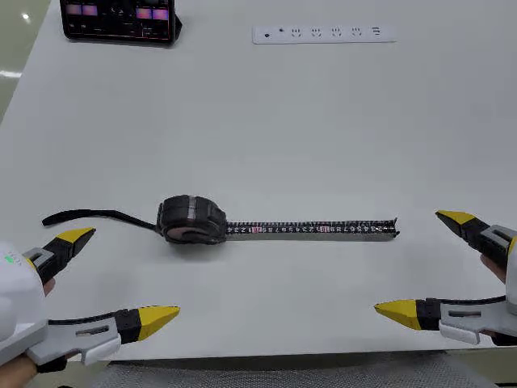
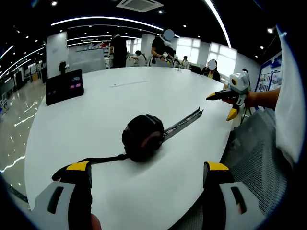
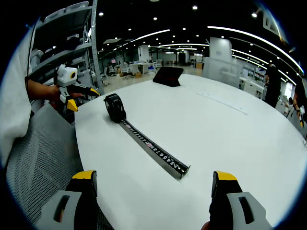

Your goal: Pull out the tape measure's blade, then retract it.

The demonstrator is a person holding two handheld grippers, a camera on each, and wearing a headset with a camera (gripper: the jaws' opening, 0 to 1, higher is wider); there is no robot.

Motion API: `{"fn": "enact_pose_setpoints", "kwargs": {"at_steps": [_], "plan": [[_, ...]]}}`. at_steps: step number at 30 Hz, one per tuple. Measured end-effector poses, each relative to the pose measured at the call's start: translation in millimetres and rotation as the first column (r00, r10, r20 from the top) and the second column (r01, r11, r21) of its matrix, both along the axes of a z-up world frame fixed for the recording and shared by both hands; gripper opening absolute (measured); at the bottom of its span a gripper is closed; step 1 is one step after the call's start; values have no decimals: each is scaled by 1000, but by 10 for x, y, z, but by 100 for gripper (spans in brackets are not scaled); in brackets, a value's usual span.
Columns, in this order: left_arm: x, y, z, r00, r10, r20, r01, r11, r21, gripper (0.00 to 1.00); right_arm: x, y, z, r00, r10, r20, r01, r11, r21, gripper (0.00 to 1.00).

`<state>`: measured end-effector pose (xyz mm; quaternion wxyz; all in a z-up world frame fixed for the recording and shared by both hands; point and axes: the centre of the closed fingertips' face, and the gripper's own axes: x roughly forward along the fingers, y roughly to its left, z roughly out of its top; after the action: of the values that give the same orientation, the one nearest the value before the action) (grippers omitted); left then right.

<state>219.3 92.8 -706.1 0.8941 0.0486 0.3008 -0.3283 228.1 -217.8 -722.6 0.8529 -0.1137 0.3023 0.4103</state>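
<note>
A black tape measure (image 1: 191, 220) lies on the white table (image 1: 266, 121), its blade (image 1: 311, 229) drawn out to the right and lying flat, a black wrist strap (image 1: 93, 217) trailing left. My left gripper (image 1: 125, 275) stands open at the near left, apart from the case (image 2: 143, 137). My right gripper (image 1: 436, 263) stands open at the near right, just beyond the blade's end hook (image 3: 181, 170). The blade (image 3: 148, 143) runs away from it toward the case (image 3: 114, 106). Nothing is between either pair of jaws.
A dark tablet-like device (image 1: 119, 19) stands at the table's far left and a white power strip (image 1: 323, 33) lies at the far edge. A mesh chair (image 1: 266, 373) sits under the near edge. People stand beyond the table (image 2: 163, 45).
</note>
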Motion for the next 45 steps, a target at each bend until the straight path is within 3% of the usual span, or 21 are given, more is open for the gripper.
{"fn": "enact_pose_setpoints", "kwargs": {"at_steps": [13,30,45], "plan": [[83,-161,-63,1000,-1,-22,1,1000,-21,95,-4,-40,-20,1000,-7,-8,7,1000,-2,99],[172,-361,-151,999,-13,-34,12,999,-43,95,37,-38,-30,1000,-12,-10,12,1000,7,99],[321,-540,-189,999,-14,-34,12,998,-58,93,82,-51,-40,1000,-23,-14,24,1000,18,99]]}}
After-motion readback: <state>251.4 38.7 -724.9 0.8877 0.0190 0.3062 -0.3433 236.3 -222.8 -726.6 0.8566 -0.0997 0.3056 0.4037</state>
